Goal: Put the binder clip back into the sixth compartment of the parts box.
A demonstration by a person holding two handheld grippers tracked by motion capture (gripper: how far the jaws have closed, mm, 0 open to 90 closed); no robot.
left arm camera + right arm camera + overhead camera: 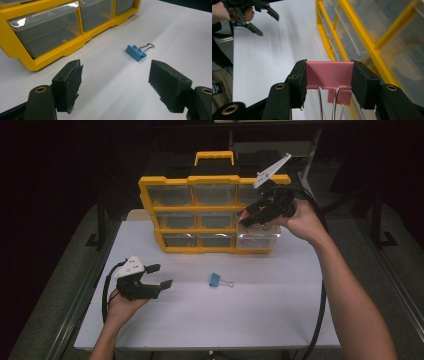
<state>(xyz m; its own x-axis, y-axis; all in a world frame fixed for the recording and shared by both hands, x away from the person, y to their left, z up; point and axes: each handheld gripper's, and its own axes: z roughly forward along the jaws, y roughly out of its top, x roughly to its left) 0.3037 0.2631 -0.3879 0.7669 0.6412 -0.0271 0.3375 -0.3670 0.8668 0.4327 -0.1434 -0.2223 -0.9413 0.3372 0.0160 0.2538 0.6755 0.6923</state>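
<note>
My right gripper (247, 215) is raised in front of the yellow drawer organizer (212, 215), at its right column, and is shut on a pink binder clip (328, 74) whose wire handles point back toward the camera. A second pink clip (338, 97) lies below, in the pulled-out bottom-right drawer (257, 241). A blue binder clip (215, 280) lies on the white table (280, 310), right of my left gripper (161, 275). That gripper rests low at the table's left, open and empty, and the blue clip (136, 52) lies beyond its pads (72, 82).
The organizer has clear drawers (47, 31) in three columns and a black and yellow carry handle (214, 157). Dark floor and table frame rails surround the table. Black cables trail from both grippers; the right one (320, 315) hangs along the table's right edge.
</note>
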